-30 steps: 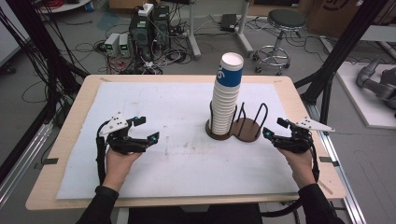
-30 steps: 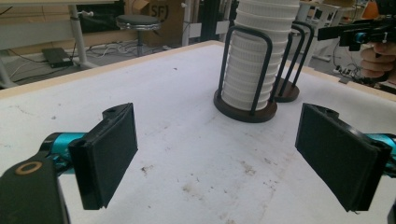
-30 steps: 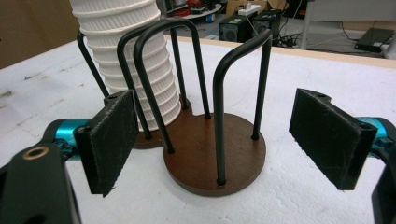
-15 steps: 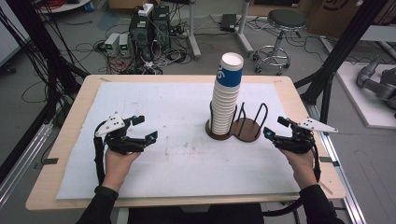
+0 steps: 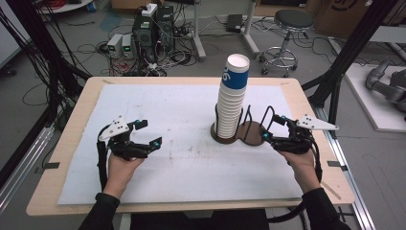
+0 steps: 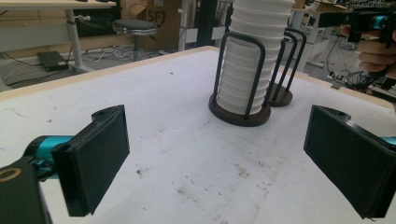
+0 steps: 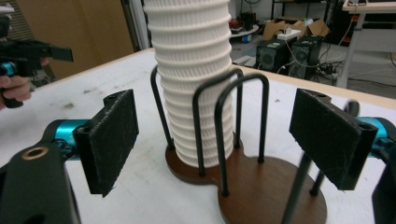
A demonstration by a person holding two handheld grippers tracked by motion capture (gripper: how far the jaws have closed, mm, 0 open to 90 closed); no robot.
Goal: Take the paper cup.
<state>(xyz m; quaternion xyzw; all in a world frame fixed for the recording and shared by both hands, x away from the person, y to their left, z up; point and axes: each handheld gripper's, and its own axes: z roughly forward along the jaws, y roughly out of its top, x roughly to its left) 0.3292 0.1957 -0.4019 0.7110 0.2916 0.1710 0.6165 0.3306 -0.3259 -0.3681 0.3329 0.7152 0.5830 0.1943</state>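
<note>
On the table's (image 5: 191, 110) left half, left tongs (image 5: 147, 134) hover over the white mat, jaws just opened wide, nothing between them. Centre-right: stack of white cups (image 5: 232, 100), topmost blue-banded, upright in one bay of a brown two-bay wire holder (image 5: 251, 135). Just right of the holder, right tongs (image 5: 270, 135) face it, jaws released and empty, near its vacant bay; contact unclear.

Even indoor light, soft shadows, slightly soft focus
</note>
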